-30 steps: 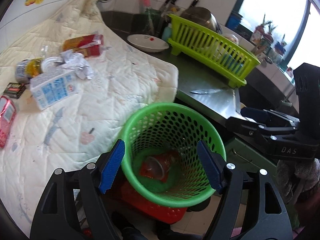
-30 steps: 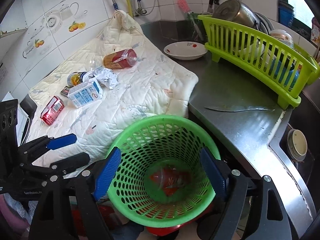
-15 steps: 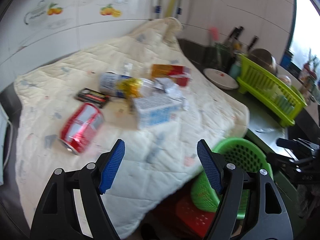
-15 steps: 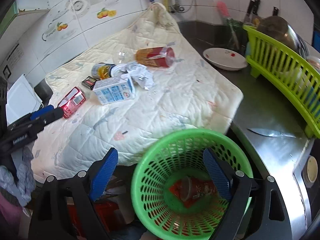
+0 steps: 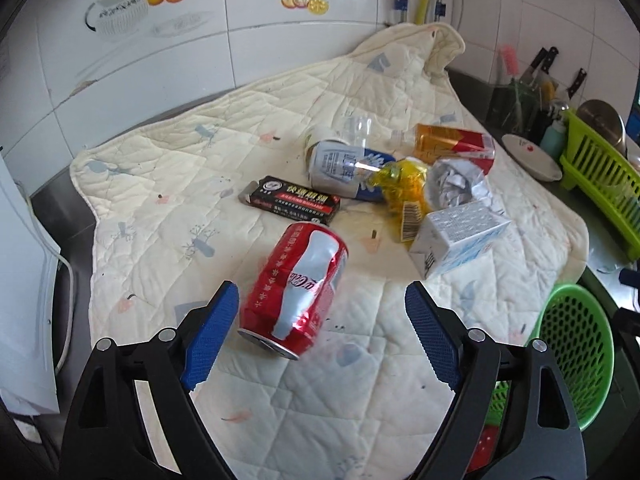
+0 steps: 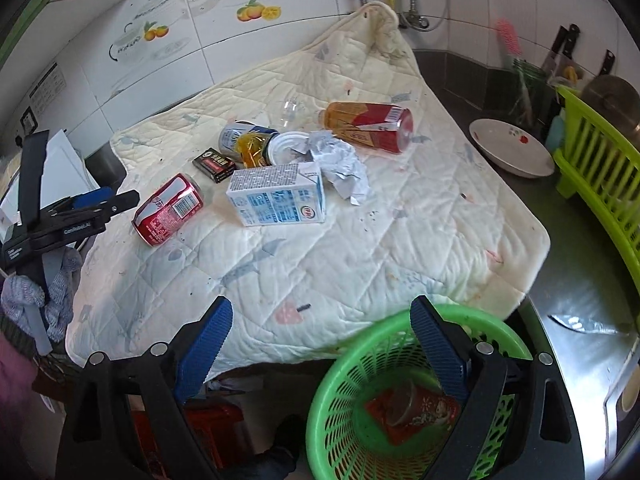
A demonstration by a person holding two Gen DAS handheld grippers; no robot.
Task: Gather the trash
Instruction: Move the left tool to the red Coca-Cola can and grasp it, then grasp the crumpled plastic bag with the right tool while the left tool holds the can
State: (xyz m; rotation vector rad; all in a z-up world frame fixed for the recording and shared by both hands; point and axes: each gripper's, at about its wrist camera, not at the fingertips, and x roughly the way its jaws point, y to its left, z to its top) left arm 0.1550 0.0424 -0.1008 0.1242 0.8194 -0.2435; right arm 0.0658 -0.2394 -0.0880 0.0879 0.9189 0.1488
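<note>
A red cola can (image 5: 298, 290) lies on the cream quilt (image 5: 200, 184), also in the right wrist view (image 6: 168, 210). My left gripper (image 5: 320, 320) is open, the can lying just ahead between its fingers, untouched. Behind lie a black carton (image 5: 292, 200), a white milk carton (image 5: 460, 236), crumpled paper (image 5: 456, 184), a blue-white can (image 5: 340, 168) and an orange bottle (image 5: 452, 144). My right gripper (image 6: 320, 340) is open and empty over the quilt's front edge, beside the green basket (image 6: 348, 372) holding a red cup (image 6: 416, 408).
A white bowl (image 6: 512, 152) and a lime dish rack (image 6: 600, 160) stand on the steel counter at the right. A knife (image 6: 580, 324) lies near the counter edge. Tiled wall runs behind the quilt. A red crate (image 6: 208, 424) sits on the floor.
My left gripper swung left from over the green basket to the quilt and closed in on the red cola can. My right gripper drew back from the basket and turned left.
</note>
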